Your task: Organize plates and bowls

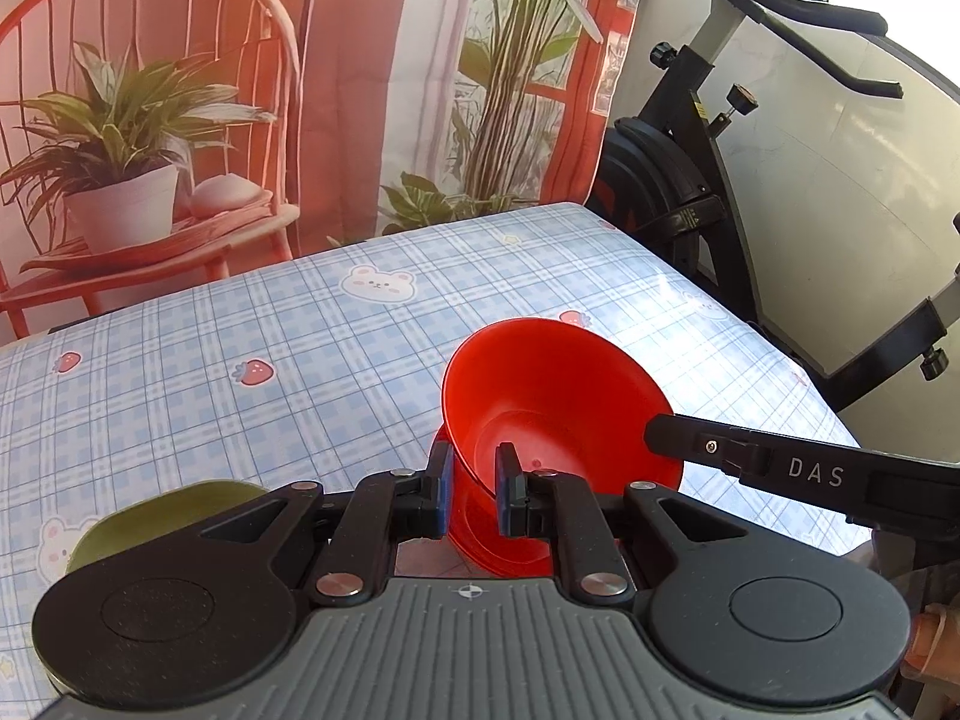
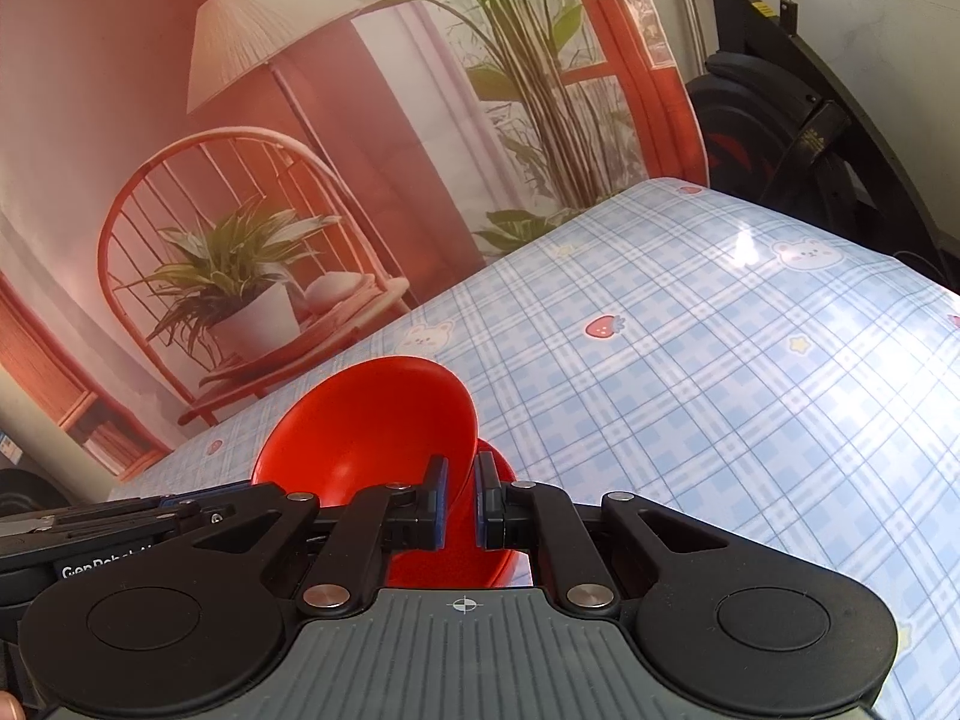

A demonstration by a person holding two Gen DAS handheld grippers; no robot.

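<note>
Both grippers pinch the rim of one red bowl from opposite sides: the left gripper and the right gripper each have their fingers closed on its wall, holding it tilted above the checked tablecloth. A second red piece sits just beneath it, seemingly the stack it belongs with. A green dish lies apart on the left, so the sorting looks only partly done.

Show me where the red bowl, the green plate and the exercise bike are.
red bowl (image 1: 540, 384): left wrist view, inner wall.
green plate (image 1: 174, 504): left wrist view, visible top surface by the tool.
exercise bike (image 1: 714, 60): left wrist view, grey frame post.
</note>
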